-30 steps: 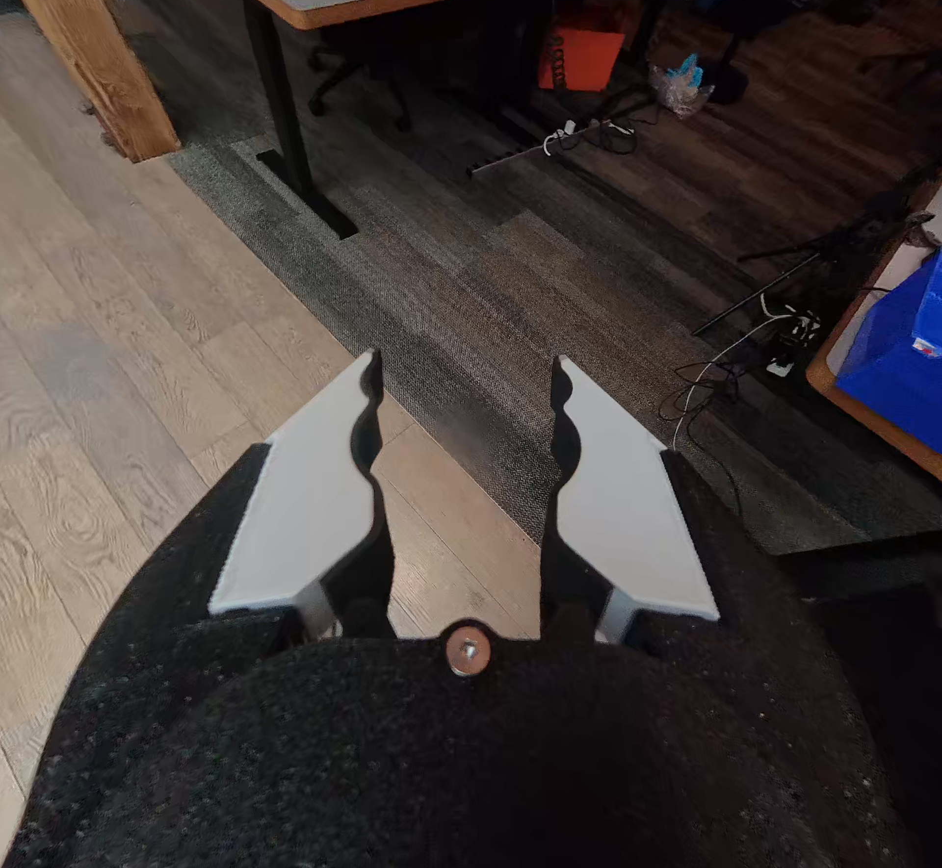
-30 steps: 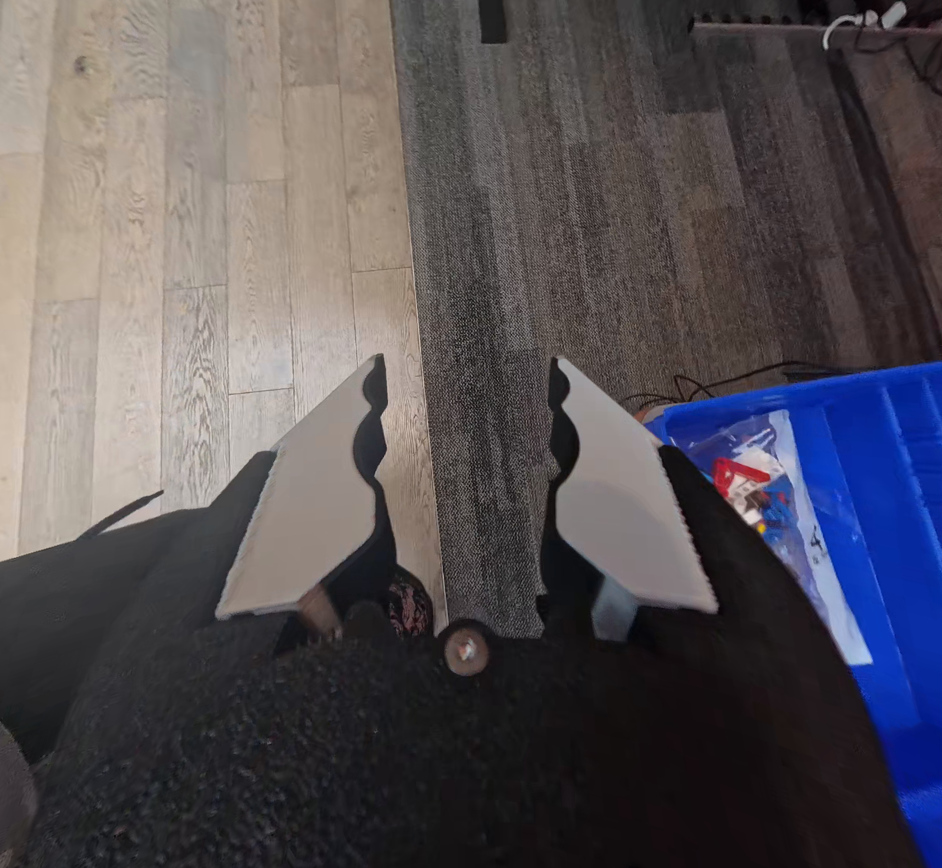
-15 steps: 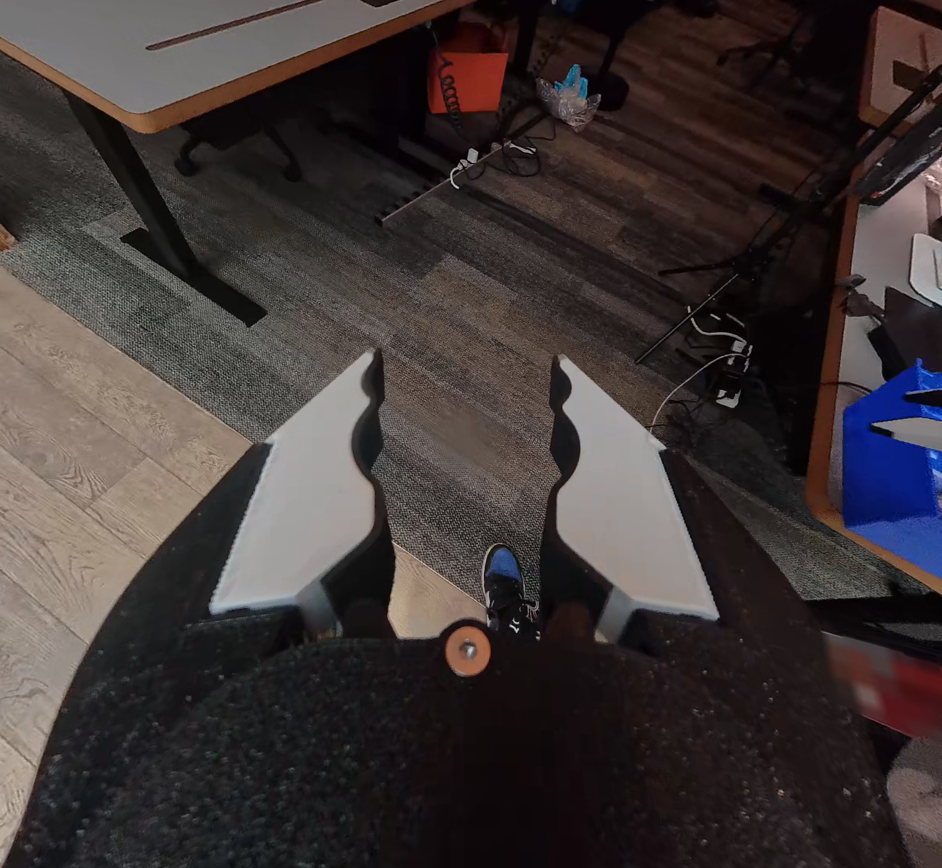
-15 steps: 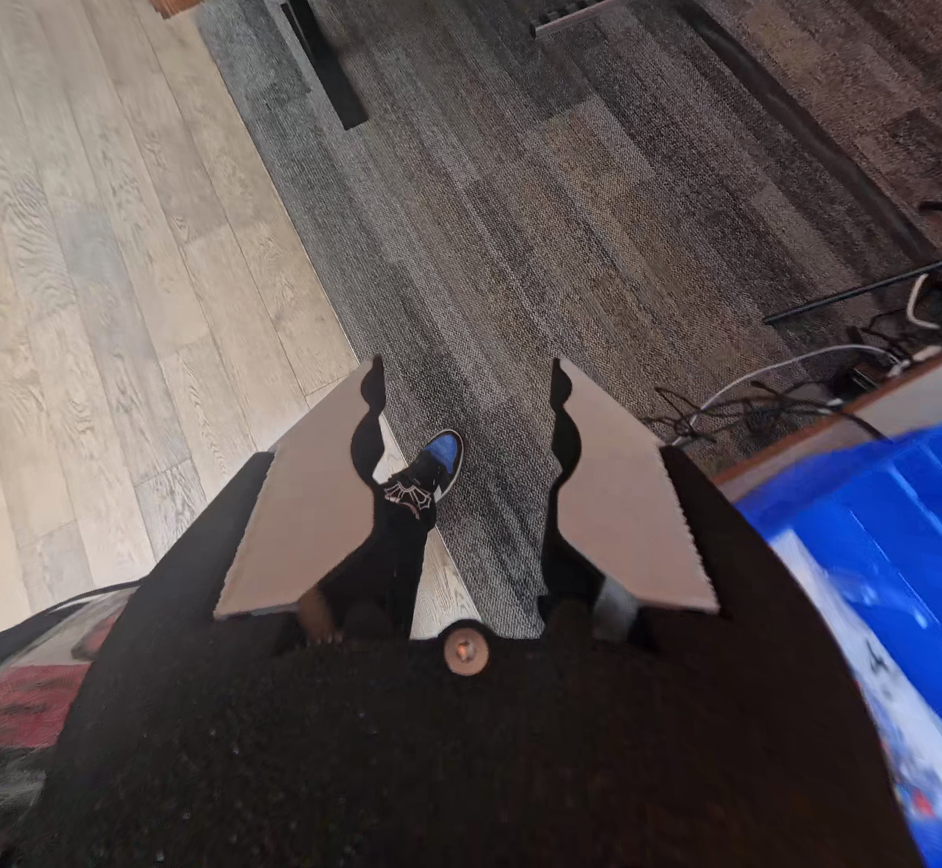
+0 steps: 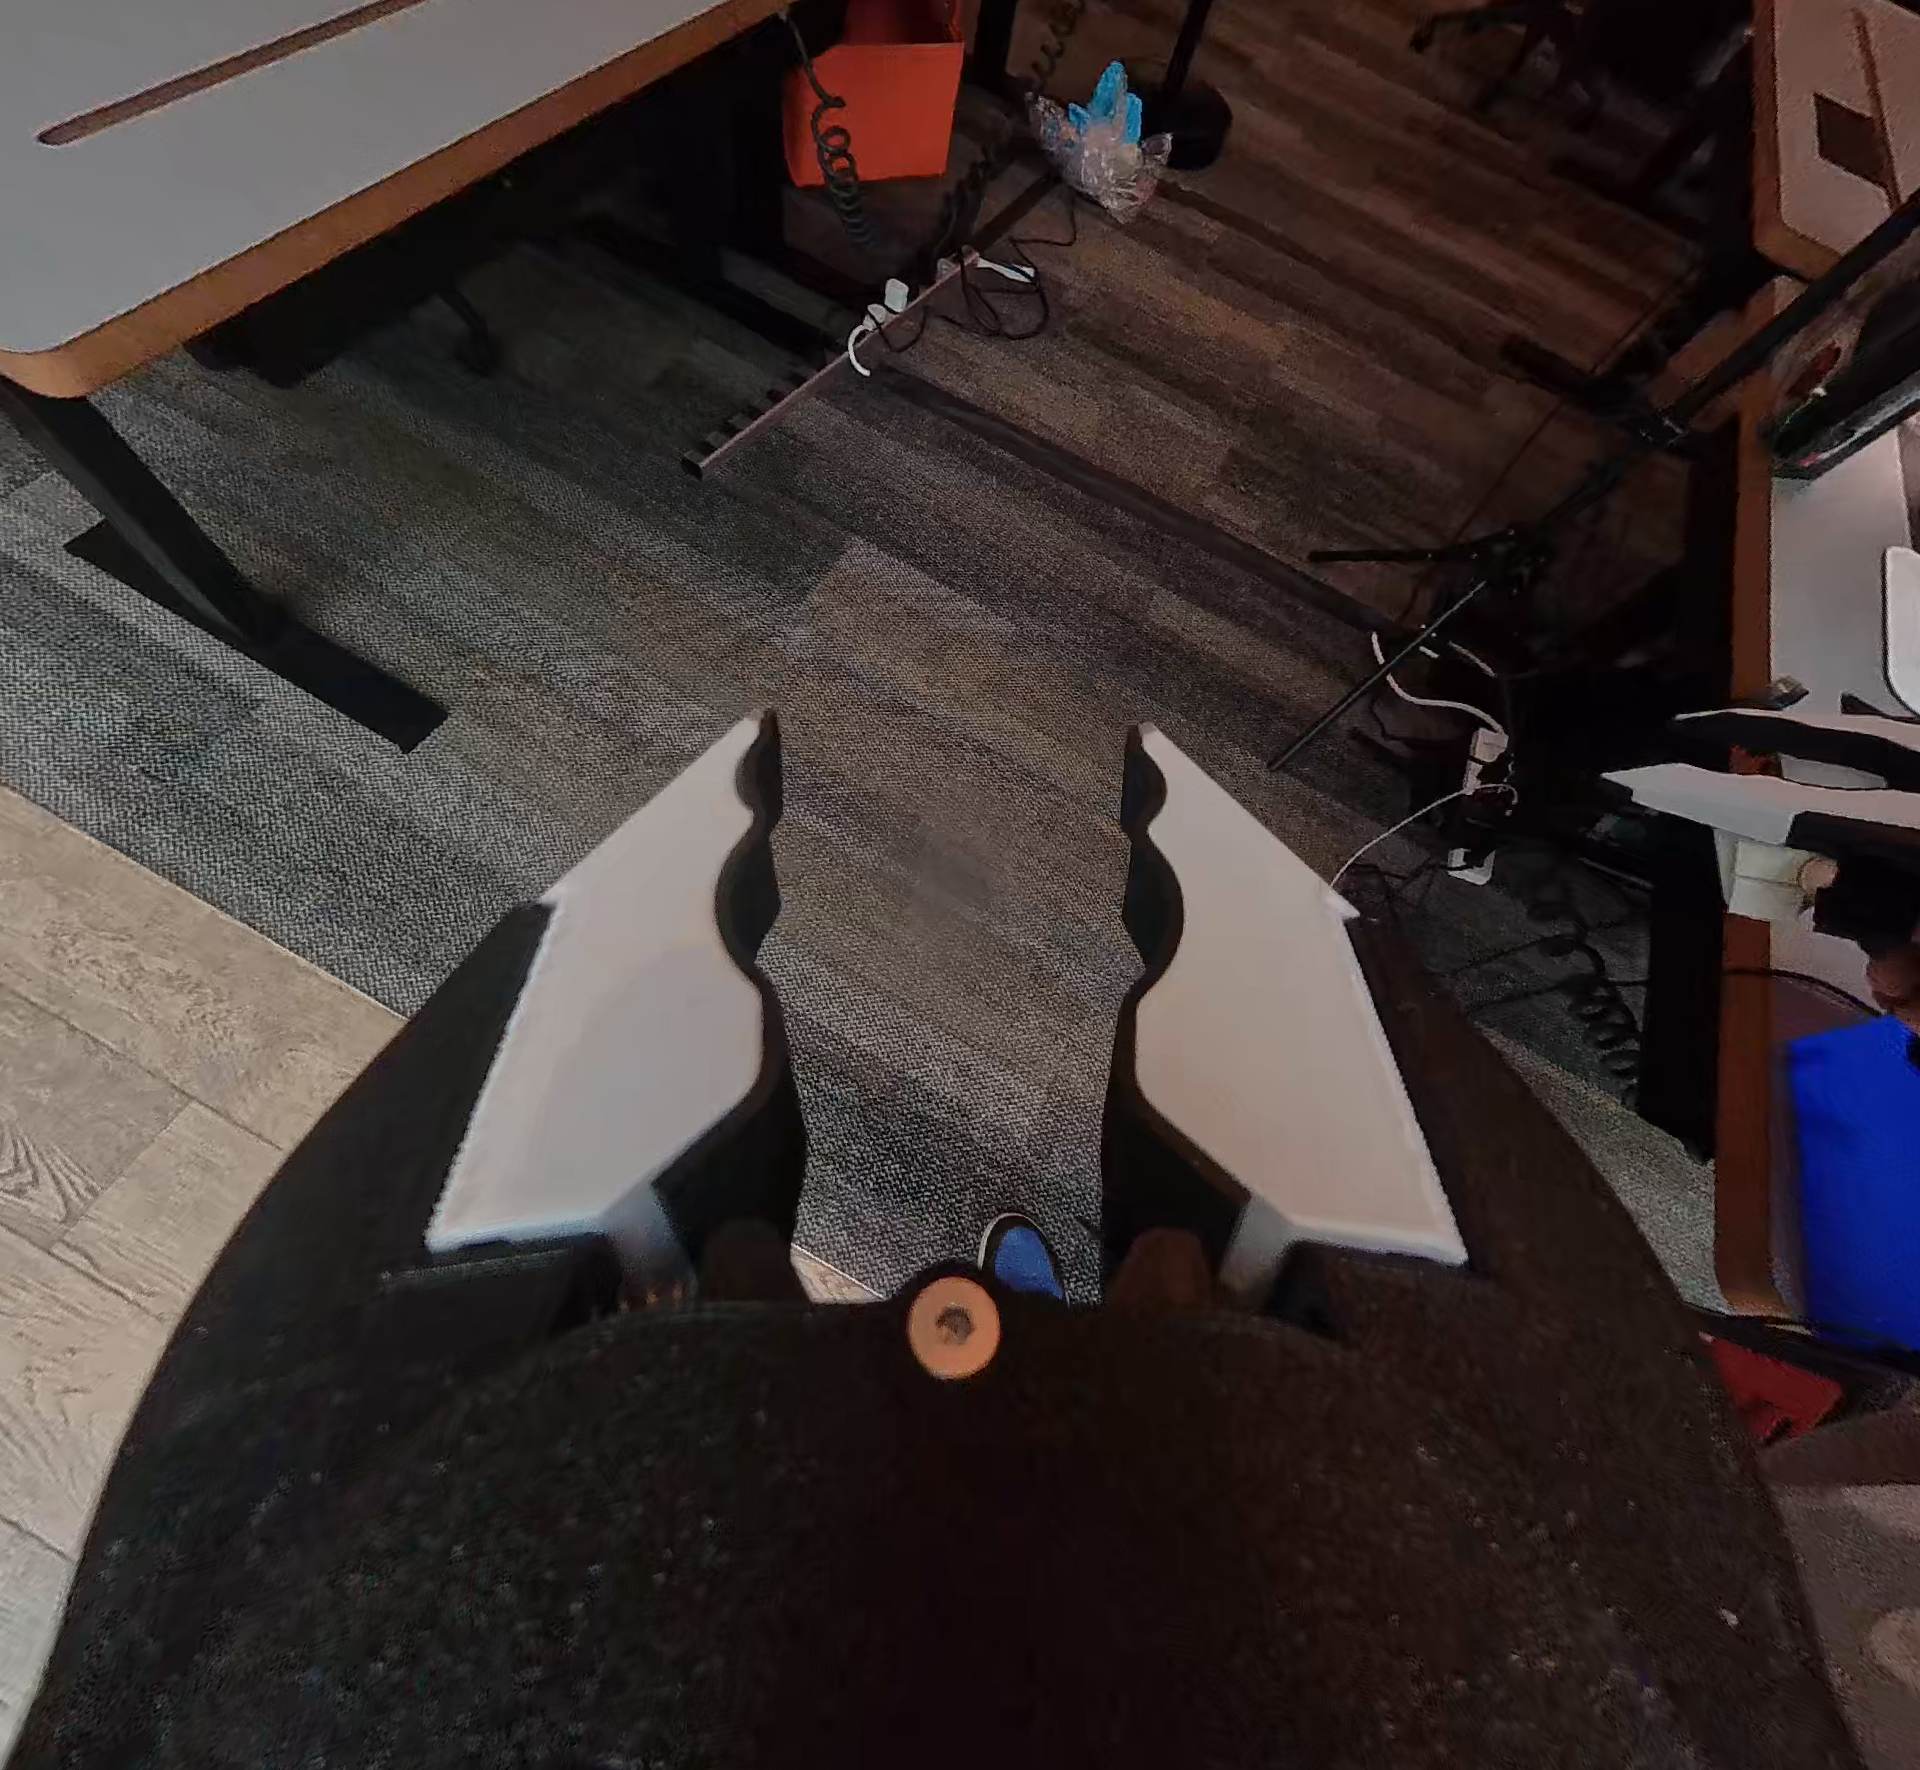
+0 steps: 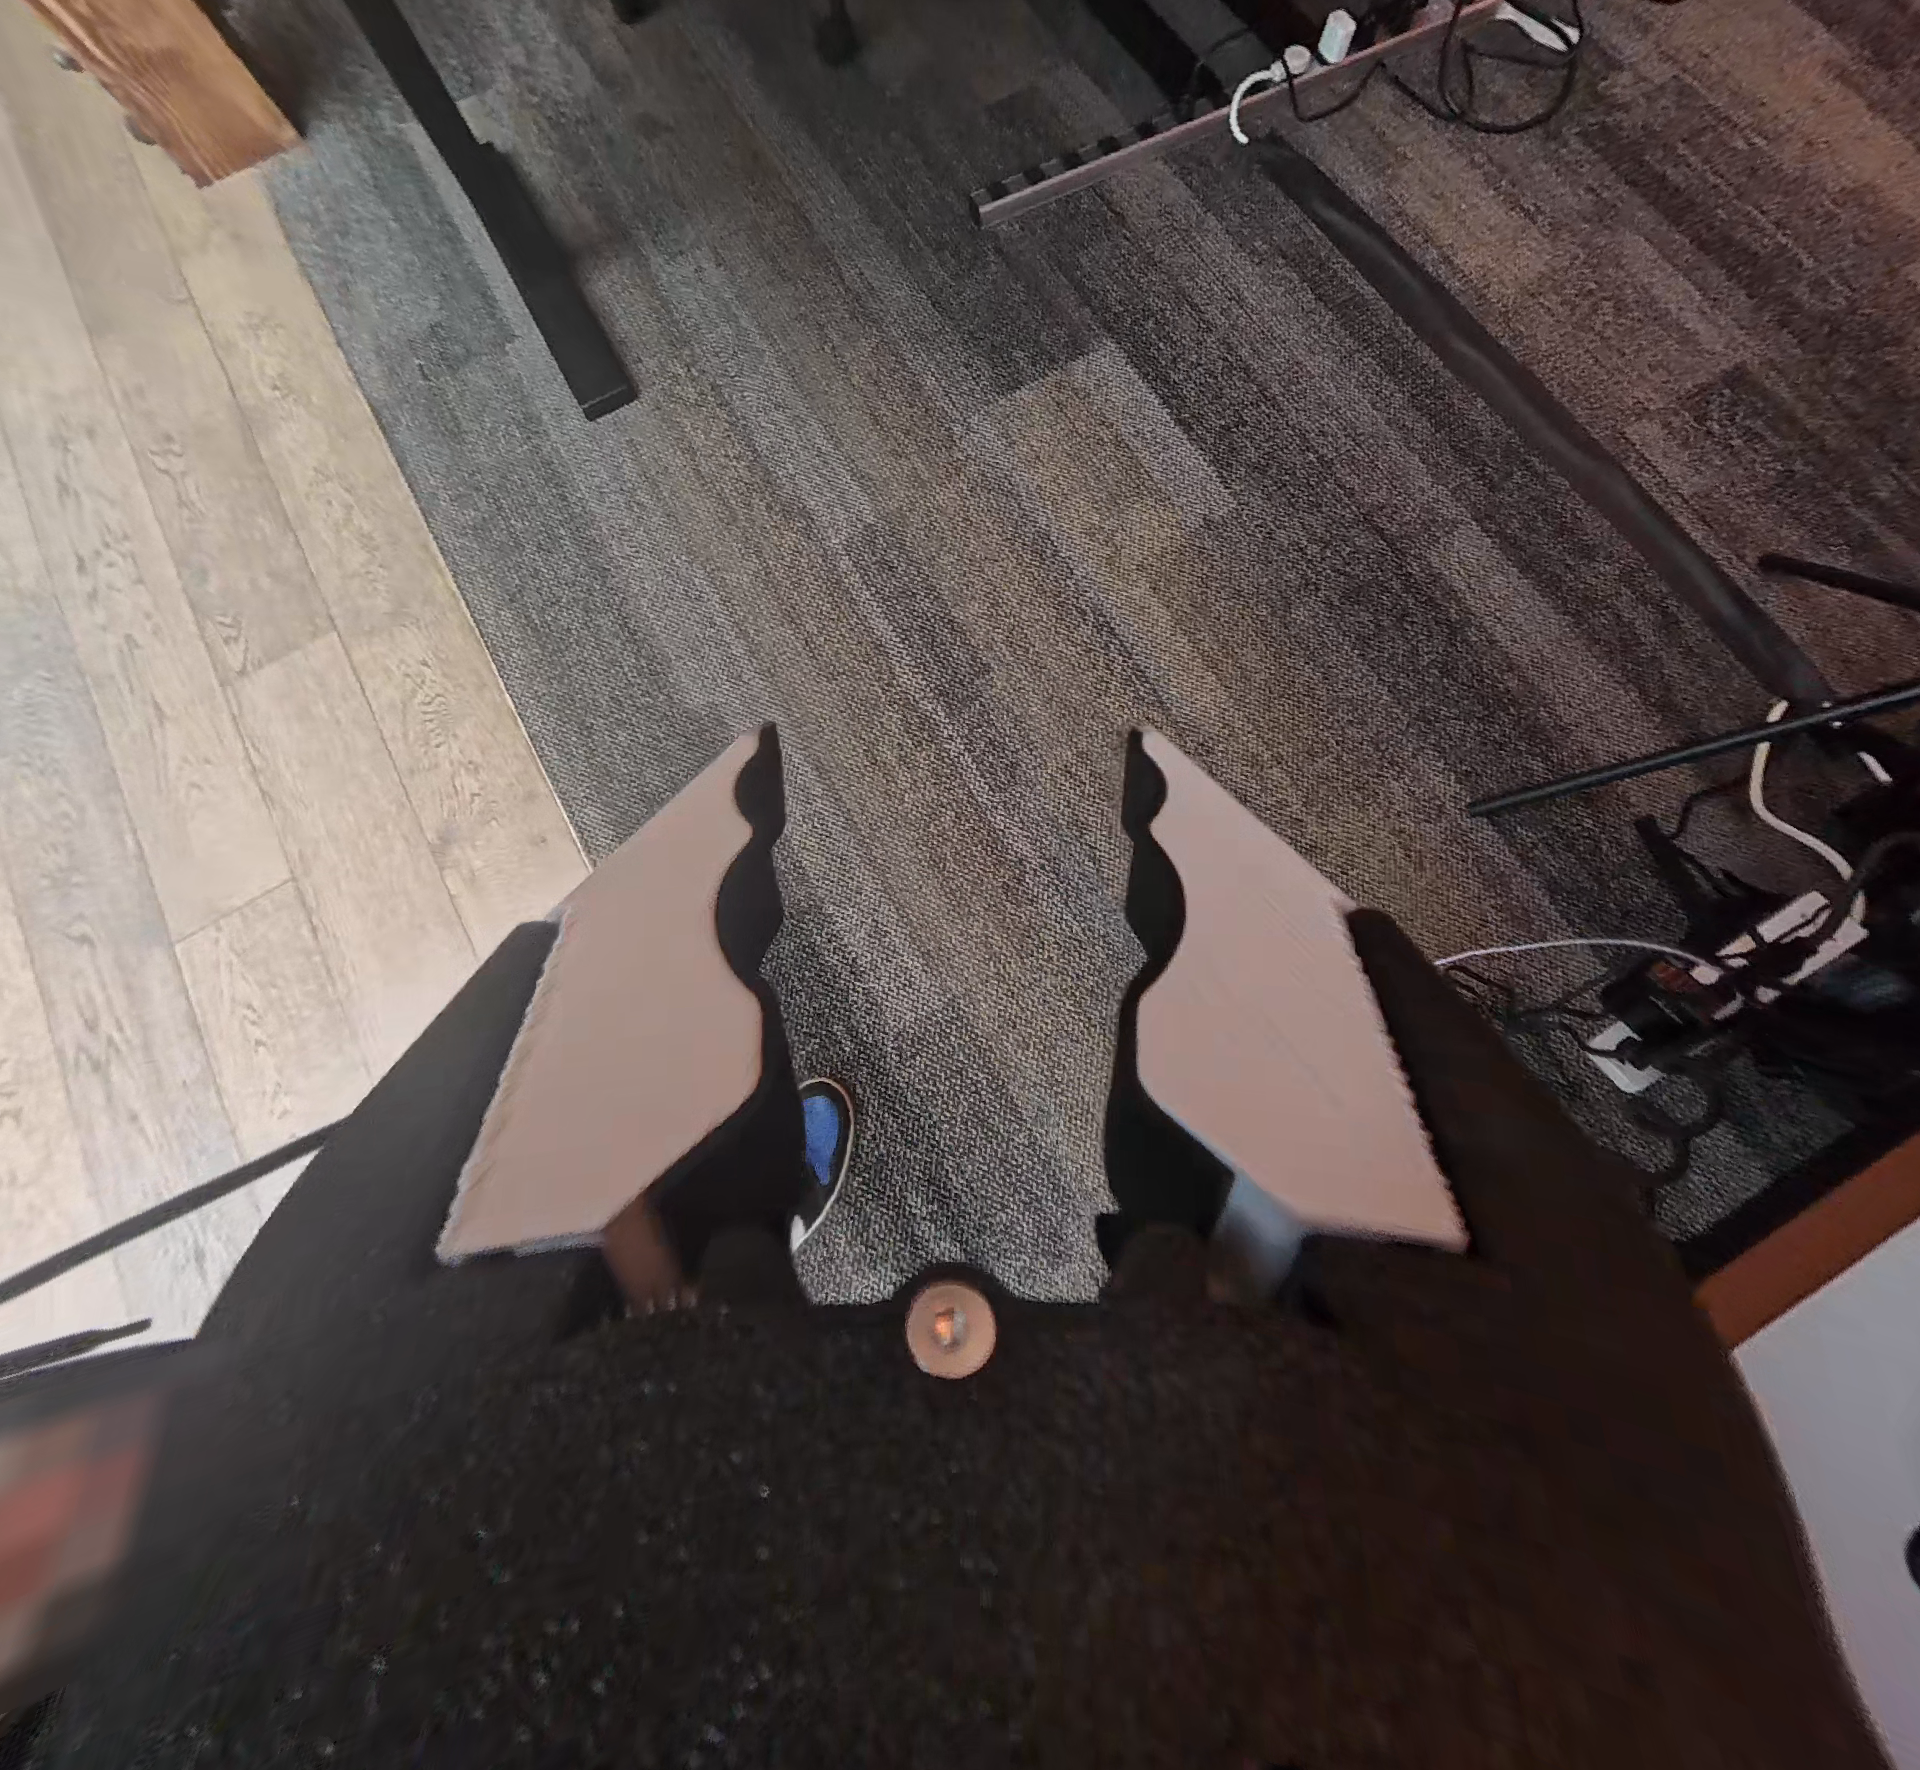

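Left wrist view: left gripper (image 5: 951, 733), jaws spread wide, nothing between them, held in the air above grey carpet (image 5: 644, 577). Not touching anything.
- At 10 o'clock: grey surface with a wood edge (image 5: 312, 37), on a black leg with a flat foot (image 5: 239, 619).
- At 12 o'clock, under that surface: orange bag (image 5: 883, 110) with a coiled black cable across it; clear plastic bag with blue contents (image 5: 1107, 136) just beside it; power strip (image 5: 831, 370) with plugged cables lying on the carpet.
- At 3 o'clock: the right gripper (image 5: 1766, 775) seen from the side over a second wood-edged surface (image 5: 1745, 993); blue bin (image 5: 1855, 1170) below it at 4 o'clock.
- At 8 o'clock: light wood-plank floor (image 5: 156, 1097).
- At 6 o'clock, between the finger bases: toe of a blue shoe (image 5: 1023, 1268).

Right wrist view: right gripper (image 6: 951, 738), jaws likewise wide apart and empty, over the same carpet.
- At 11 o'clock: wooden post (image 6: 135, 27).
- At 1 o'clock: the power strip.
- At 3 o'clock: cable tangle and a black stand leg (image 6: 1683, 754).
- At 5 o'clock: corner of the wood-edged surface.
- Near the left finger base: the blue shoe.

Progress: nothing is held, nothing is in contact; both grippers are well apart from the blue bin, the nearest container.
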Available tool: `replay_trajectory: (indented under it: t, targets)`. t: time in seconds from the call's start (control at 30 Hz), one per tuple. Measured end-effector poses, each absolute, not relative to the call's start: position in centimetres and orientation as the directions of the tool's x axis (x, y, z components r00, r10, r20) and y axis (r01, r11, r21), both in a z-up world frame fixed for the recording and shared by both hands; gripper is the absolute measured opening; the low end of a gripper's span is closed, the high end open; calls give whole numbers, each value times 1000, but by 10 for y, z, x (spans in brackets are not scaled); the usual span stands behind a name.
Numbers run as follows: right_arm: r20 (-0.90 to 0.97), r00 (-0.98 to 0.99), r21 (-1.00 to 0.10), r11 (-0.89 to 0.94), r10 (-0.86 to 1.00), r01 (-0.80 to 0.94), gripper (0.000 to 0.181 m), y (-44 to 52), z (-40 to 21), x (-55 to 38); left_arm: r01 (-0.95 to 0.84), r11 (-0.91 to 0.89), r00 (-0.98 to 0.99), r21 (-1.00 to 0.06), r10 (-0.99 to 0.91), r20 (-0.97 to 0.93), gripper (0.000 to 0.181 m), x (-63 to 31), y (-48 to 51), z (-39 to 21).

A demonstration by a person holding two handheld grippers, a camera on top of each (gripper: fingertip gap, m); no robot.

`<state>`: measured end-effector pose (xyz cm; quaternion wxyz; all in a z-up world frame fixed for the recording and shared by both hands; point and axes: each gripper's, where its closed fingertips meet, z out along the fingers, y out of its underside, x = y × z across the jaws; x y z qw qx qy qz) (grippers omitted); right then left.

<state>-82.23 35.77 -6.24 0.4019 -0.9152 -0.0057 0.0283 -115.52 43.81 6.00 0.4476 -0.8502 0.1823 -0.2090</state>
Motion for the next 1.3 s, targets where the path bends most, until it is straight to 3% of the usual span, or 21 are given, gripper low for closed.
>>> replay_trajectory:
  t: [0.33, 0.57, 1.0, 1.3]
  targets:
    - [13, 999, -716, -698, -48, -24, 66, 376, -48, -828, -164, -559, 768, -813, -589, 250, 65, -1148, 494, 22]
    - [57, 966, -668, -729, -252, -151, 66, 380, -29, -850, -293, -513, 616, -807, -746, 251, 63, -1149, 556, -26]
    - [75, 978, -593, -797, -193, -112, 67, 432, -39, -939, -336, -419, 544, -844, -818, 189, 64, -1201, 657, -29]
    - [63, 906, -634, -718, -419, -288, 67, 367, -34, -933, -428, -311, 298, -848, -935, 193, 64, -1123, 631, -21]
